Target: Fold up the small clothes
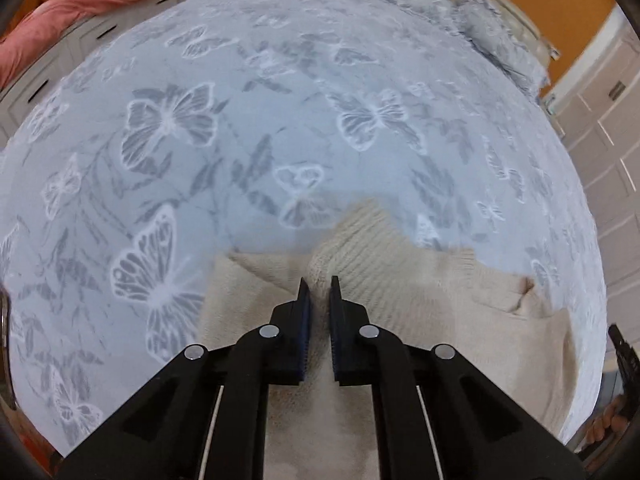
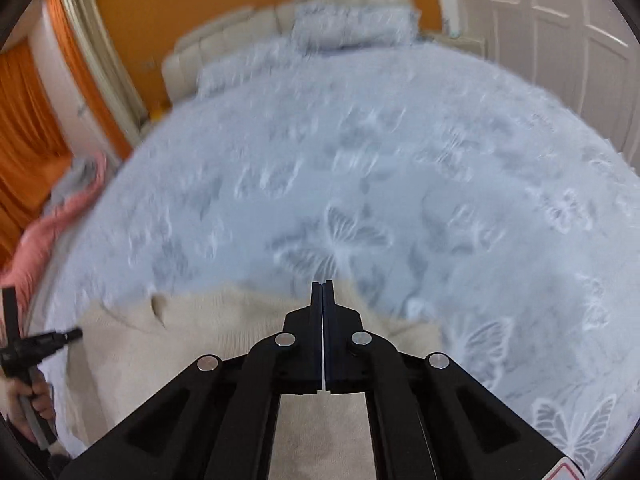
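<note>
**knitfan:** So where's the garment? I make out a cream ribbed-knit sweater (image 1: 400,280) lying flat on the pale blue butterfly-print bedspread (image 1: 280,100), at the near edge of the bed, right under both tools.

**umi_dave:** Yep. Its long axis looks like it runs side to side across both views. The folded lump with the ribbed cuff or collar sits just ahead of the left gripper (image 1: 319,284), slightly to its right. That gripper's jaws stand nearly together with a thin gap, and I can't see any cloth pinched between them.

**knitfan:** And the other one?

**umi_dave:** The right gripper (image 2: 322,286) is fully closed, pads touching, nothing caught in them. Its tips hang over the sweater's far edge, where knit meets bedspread. The right wrist view is quite blurred.

**knitfan:** Which is nearer the next grab?

**umi_dave:** My guess is the left, since that raised fold is right at its tips. Either way both would need to open first.
</note>
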`<state>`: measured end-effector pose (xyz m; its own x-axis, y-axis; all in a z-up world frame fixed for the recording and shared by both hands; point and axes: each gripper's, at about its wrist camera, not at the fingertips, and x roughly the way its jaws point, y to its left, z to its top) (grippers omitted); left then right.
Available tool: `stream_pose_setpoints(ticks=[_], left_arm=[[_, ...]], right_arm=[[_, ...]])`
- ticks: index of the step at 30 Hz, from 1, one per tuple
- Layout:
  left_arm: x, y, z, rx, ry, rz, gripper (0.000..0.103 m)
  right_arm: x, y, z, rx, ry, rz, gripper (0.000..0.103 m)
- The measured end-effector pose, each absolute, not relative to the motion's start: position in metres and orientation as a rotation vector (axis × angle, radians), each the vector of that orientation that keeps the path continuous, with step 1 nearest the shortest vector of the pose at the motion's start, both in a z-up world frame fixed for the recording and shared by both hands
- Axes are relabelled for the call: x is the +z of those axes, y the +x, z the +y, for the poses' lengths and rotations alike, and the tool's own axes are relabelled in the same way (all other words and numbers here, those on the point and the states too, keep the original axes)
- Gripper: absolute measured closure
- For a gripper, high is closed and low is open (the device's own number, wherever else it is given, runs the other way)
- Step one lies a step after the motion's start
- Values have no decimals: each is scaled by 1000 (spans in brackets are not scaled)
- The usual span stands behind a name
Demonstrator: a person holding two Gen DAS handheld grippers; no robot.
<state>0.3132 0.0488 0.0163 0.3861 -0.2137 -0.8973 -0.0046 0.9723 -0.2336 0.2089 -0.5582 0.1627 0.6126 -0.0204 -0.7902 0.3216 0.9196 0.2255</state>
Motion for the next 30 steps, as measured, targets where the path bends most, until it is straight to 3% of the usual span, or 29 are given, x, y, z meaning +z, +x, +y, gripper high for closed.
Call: stream_pose_setpoints(ticks=[3, 5, 6, 7, 8, 9, 14, 17, 20, 21, 22, 23, 24, 26, 27, 30], left_arm=[[-14, 317, 49, -110, -206, 1255, 95], [-13, 312, 45, -106, -175, 1219, 95], [-11, 310, 42, -105, -154, 1210, 95], [-11, 310, 40, -105, -149, 1207, 95], [-9, 310, 40, -107, -146, 1205, 95], [-5, 310, 41, -107, -152, 1199, 95], [11, 317, 51, -128, -180, 1176, 94], [-9, 319, 53, -103, -167, 1216, 94], [-13, 311, 53, -102, -180, 1208, 94], [-12, 309, 52, -103, -172, 1205, 94], [-12, 308, 52, -103, -168, 1205, 94], [-12, 308, 51, -103, -163, 1205, 94], [-12, 307, 51, -102, -159, 1206, 94], [-5, 307, 52, -98, -161, 1191, 94], [5, 304, 53, -101, -161, 1156, 94], [27, 299, 55, -111, -148, 1099, 94]], right_arm=[[112, 225, -561, -239, 349, 1105, 91], [98, 225, -556, -216, 355, 1134, 89], [95, 223, -552, -203, 350, 1127, 74], [92, 224, -550, -194, 347, 1127, 70], [88, 224, -549, -182, 348, 1142, 75], [90, 225, -549, -155, 371, 1127, 99], [154, 209, -571, -191, 443, 890, 102], [137, 215, -588, -255, 441, 954, 102], [120, 217, -582, -206, 456, 1048, 89], [119, 217, -577, -192, 440, 1047, 71], [116, 218, -569, -194, 401, 1050, 43], [110, 220, -563, -193, 368, 1063, 39], [102, 222, -560, -190, 353, 1089, 42], [87, 228, -554, -157, 360, 1173, 86], [94, 226, -554, -155, 381, 1141, 95], [144, 207, -555, -153, 401, 944, 96]])
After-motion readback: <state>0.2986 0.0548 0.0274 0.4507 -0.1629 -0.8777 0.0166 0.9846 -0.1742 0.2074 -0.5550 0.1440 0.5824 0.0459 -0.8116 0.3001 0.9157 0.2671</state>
